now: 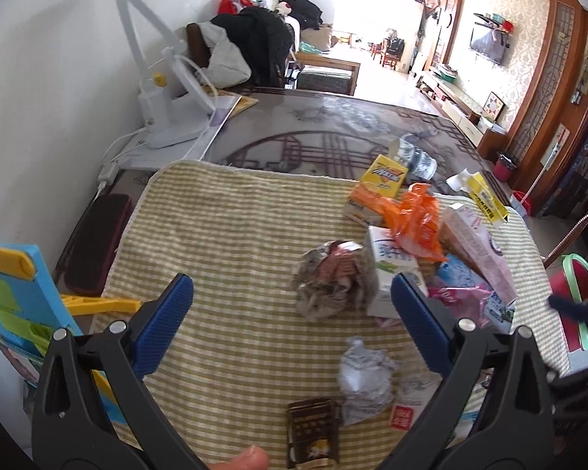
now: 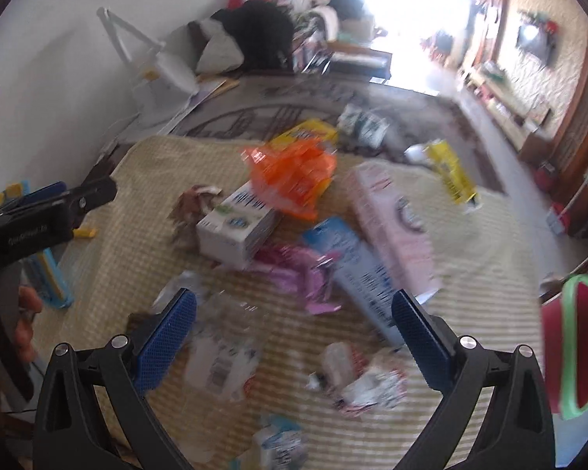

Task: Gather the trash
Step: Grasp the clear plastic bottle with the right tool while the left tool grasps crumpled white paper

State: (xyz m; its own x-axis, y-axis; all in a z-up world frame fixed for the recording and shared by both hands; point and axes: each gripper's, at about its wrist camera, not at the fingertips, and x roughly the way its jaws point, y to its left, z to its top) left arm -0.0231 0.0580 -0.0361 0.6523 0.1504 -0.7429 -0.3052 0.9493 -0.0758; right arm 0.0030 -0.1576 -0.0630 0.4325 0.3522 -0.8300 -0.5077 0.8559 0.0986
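My left claw (image 1: 292, 305) gapes empty over striped mat (image 1: 223, 227); right claw (image 2: 294, 319) likewise spread, holding nothing. Trash heaped toward mat's right edge: crumpled wrapper ball (image 1: 329, 278), milk carton (image 1: 392, 270), orange bag (image 1: 415, 215). Risk: wide jaws snag carton alongside ball, scatter pile off edge.

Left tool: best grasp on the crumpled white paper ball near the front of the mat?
Pinch the crumpled paper ball across its middle, coming straight down. It lies loose on the striped mat, and the open left tool already spans it; its soft creases should compress under the pads.
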